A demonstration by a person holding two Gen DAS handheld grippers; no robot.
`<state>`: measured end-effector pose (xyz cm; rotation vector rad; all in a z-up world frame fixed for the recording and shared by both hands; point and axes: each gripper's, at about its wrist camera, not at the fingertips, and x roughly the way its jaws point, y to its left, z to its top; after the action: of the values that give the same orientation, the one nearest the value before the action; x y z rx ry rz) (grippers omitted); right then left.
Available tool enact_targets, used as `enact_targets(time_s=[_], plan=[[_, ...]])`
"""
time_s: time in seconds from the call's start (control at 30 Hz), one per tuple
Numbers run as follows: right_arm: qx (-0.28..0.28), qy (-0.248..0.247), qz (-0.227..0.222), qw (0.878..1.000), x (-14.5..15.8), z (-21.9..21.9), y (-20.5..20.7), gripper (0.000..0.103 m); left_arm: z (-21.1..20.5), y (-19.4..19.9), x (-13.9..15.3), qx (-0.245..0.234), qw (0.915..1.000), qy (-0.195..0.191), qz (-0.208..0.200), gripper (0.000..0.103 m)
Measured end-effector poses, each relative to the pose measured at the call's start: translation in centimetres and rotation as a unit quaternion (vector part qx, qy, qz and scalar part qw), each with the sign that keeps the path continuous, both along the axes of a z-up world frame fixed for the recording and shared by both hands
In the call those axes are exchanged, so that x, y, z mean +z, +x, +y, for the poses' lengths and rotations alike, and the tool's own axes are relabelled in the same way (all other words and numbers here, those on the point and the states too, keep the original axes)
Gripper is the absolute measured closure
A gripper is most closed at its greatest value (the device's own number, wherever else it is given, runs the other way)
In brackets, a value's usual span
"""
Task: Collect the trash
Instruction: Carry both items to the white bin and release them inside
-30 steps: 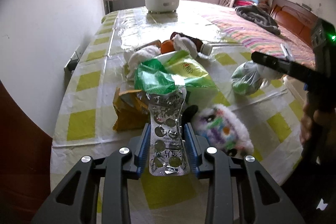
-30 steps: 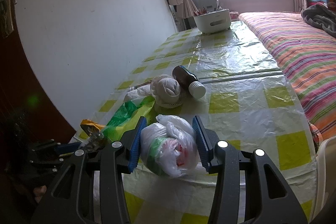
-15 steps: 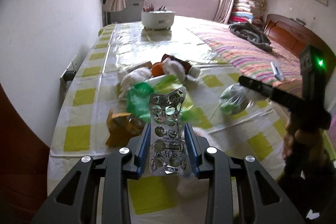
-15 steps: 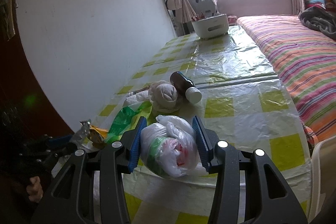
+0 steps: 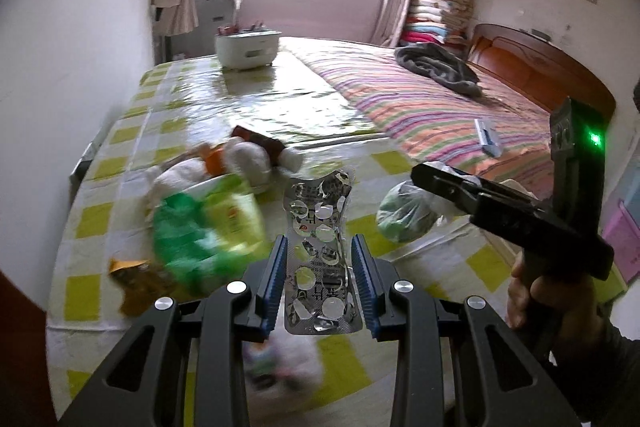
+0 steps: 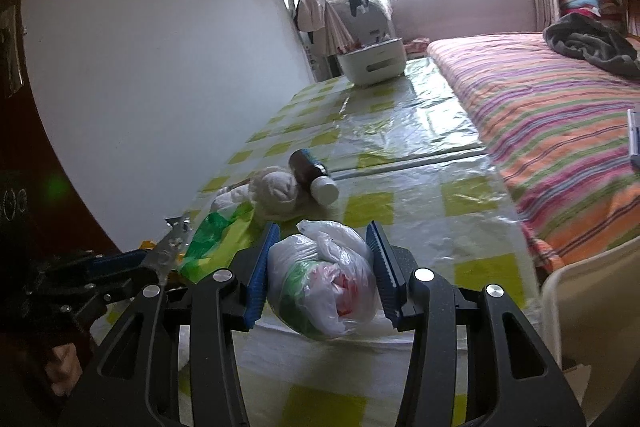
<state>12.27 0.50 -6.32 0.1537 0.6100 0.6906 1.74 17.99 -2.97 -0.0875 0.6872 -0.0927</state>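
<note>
My left gripper (image 5: pixel 320 247) is shut on a silver used pill blister pack (image 5: pixel 320 255) and holds it upright above the table. My right gripper (image 6: pixel 322 231) is shut on a knotted clear plastic bag of trash (image 6: pixel 324 279), lifted off the table; the bag also shows in the left wrist view (image 5: pixel 404 213). On the checked tablecloth (image 6: pixel 400 147) lie a green plastic bag (image 5: pixel 200 231), white wadded tissue (image 6: pixel 276 189), a brown bottle with a white cap (image 6: pixel 314 175) and an orange wrapper (image 5: pixel 132 273).
A white tub (image 6: pixel 372 61) stands at the table's far end. A striped bed (image 6: pixel 560 115) runs along the right, with a grey blanket (image 5: pixel 436 67). A white wall (image 6: pixel 140 67) borders the left. A fuzzy colourful object (image 5: pixel 280 367) lies blurred under my left gripper.
Both grippers have risen and pulled back from the table with their loads. The left view has swung right; the trash pile now lies lower left of the blister pack.
</note>
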Motion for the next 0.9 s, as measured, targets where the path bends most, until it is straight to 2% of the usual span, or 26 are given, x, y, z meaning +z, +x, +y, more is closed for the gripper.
enact_targets(time_s=[0.5, 0.9], plan=[[-0.079, 0.009, -0.023, 0.997, 0.8, -8.7, 0.1, 0.059, -9.4, 2.5, 0.6, -0.082, 0.9965, 0.016, -0.01, 0.071], [-0.162, 0.007, -0.035, 0.986, 0.5, -16.5, 0.1, 0.059, -16.1, 3.4, -0.2, -0.133, 0.99, 0.047, -0.001, 0.071]])
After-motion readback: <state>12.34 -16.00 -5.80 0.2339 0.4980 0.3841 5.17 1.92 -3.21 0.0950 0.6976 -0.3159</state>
